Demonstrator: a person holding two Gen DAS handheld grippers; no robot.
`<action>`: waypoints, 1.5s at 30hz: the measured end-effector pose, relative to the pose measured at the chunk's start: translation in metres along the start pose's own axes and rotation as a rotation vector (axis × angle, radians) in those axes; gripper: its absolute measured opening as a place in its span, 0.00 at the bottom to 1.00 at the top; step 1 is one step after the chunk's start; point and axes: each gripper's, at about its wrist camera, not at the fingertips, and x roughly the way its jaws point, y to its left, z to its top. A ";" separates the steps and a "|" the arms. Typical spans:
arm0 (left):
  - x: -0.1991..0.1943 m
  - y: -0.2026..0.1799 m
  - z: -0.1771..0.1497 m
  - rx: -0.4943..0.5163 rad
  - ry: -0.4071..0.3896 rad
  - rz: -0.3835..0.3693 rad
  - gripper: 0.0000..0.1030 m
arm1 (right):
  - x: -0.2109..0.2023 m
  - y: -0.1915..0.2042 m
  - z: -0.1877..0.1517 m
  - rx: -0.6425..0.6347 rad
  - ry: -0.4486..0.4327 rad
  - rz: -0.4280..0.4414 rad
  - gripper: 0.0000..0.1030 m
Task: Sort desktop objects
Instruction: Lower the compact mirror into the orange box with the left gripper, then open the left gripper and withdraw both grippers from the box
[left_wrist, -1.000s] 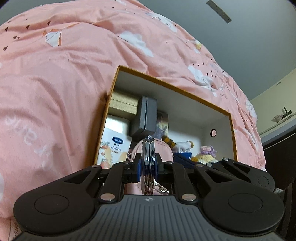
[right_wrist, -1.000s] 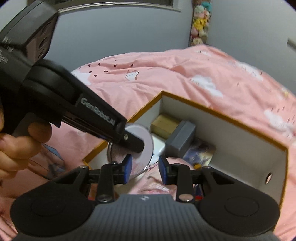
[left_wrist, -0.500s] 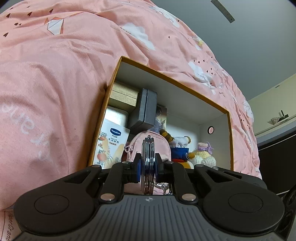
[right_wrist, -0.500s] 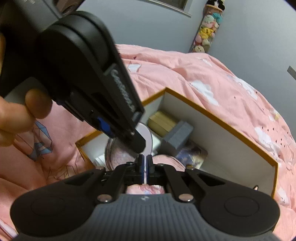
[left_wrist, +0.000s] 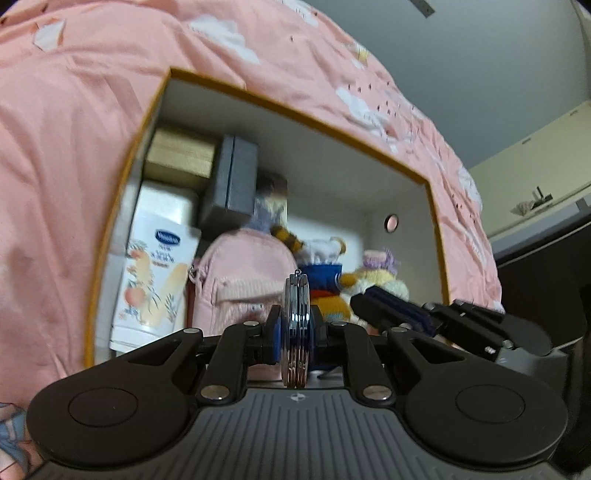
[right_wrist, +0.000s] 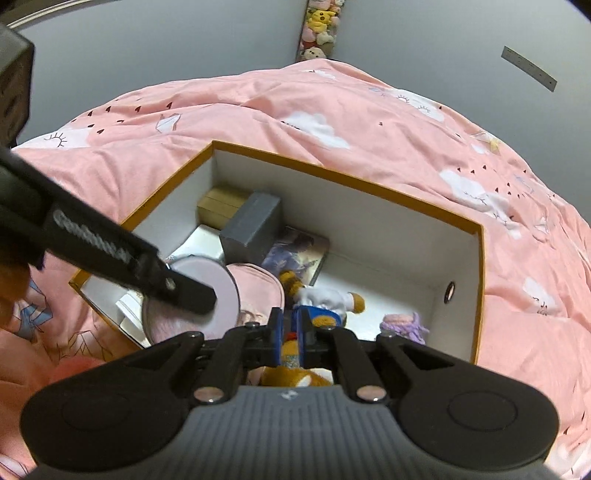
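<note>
while i hold both tools over the orange-rimmed box (right_wrist: 478, 295) on the pink duvet (right_wrist: 369, 122), my left gripper (left_wrist: 296, 334) is clamped on a round compact mirror (left_wrist: 296, 328), which stands edge-on between the blue pads, chrome rim upward. it hangs above the box's near edge, over the pink mini backpack (left_wrist: 243, 273). my right gripper (right_wrist: 291, 334) has its pads drawn close with a narrow slit between them; through that slit i see the orange plush toy (right_wrist: 325, 306), but i cannot tell whether they pinch anything. the box walls are white, smooth card. open floor shows only along the far wall and in the far right corner by the round finger hole (right_wrist: 449, 291). its left end is packed: a tan box (right_wrist: 221, 206) in the far left corner, a grey case (right_wrist: 255, 221) leaning on it, a white vaseline carton (left_wrist: 155, 280) against the left wall. the right wrist view shows the mirror's flat pale face (right_wrist: 221, 288) and a printed card (right_wrist: 295, 254) lying flat, which the left view blurs. a knitted purple doll (right_wrist: 404, 325) lies near the right wall.
</note>
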 end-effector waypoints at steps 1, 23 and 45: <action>0.003 0.001 -0.002 -0.003 0.007 0.011 0.14 | -0.001 0.001 -0.001 0.000 -0.001 0.000 0.09; 0.009 -0.013 -0.014 0.114 -0.035 0.311 0.51 | -0.011 0.017 -0.017 0.004 -0.009 -0.005 0.20; -0.056 -0.056 -0.062 0.333 -0.276 0.306 0.51 | -0.048 0.017 -0.038 0.135 -0.089 -0.033 0.34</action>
